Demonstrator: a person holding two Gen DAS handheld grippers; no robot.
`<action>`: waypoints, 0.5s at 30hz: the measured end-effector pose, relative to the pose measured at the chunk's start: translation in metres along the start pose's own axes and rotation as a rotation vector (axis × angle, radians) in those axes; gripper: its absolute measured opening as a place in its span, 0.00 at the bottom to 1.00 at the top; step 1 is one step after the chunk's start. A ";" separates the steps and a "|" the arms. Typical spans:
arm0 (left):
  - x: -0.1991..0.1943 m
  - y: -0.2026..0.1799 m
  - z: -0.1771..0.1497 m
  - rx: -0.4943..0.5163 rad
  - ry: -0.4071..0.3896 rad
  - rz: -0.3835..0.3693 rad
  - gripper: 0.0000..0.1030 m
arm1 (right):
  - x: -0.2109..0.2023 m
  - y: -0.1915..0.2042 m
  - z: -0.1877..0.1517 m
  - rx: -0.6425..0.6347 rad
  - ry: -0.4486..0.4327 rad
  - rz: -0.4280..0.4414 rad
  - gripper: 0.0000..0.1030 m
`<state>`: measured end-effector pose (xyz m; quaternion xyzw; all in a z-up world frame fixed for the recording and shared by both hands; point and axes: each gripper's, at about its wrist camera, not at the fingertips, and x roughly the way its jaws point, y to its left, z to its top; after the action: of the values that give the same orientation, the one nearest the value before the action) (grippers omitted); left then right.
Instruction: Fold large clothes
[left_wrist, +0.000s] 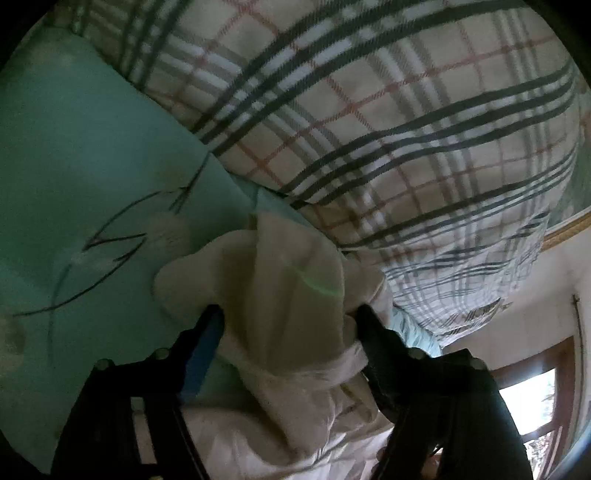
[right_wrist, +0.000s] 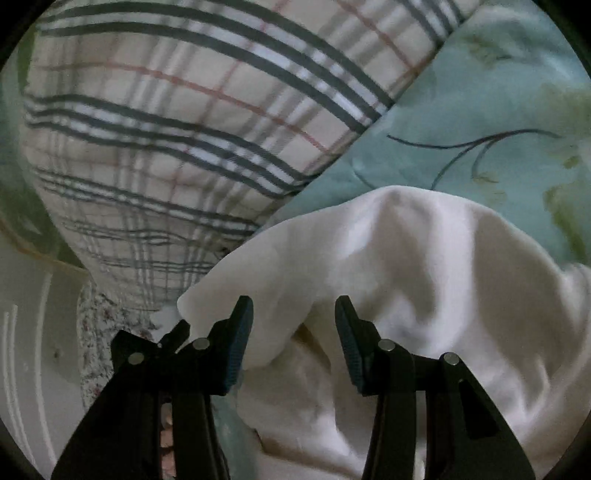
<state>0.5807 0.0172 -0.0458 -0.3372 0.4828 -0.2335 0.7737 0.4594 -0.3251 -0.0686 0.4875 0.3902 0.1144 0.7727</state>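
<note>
Above a teal floral bedsheet (left_wrist: 92, 155) and a plaid quilt (left_wrist: 369, 110), a bunched cream garment (left_wrist: 288, 280), its long axis unclear, hangs pinched in the half-open left gripper (left_wrist: 288, 314) and half-open right gripper (right_wrist: 293, 314).

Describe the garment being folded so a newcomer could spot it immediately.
Start at the big plaid pillow on the teal floral bedsheet. In front lies the cream garment, bunched between both grippers' fingers. It alone is plain, with no pattern.

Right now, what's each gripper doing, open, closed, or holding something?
Left gripper: shut on the white garment.
Right gripper: shut on the same white garment.
</note>
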 end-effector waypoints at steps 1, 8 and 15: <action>0.004 -0.001 0.000 0.009 0.005 -0.011 0.30 | 0.003 0.001 0.000 -0.010 0.003 -0.001 0.32; -0.031 -0.034 -0.055 0.142 -0.065 -0.060 0.05 | -0.029 0.031 -0.017 -0.158 -0.018 0.028 0.02; -0.081 -0.062 -0.170 0.227 -0.040 -0.170 0.05 | -0.128 0.037 -0.072 -0.296 -0.006 0.025 0.02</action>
<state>0.3899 -0.0186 -0.0035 -0.2919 0.4076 -0.3446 0.7937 0.3297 -0.3298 0.0097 0.3733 0.3606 0.1789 0.8358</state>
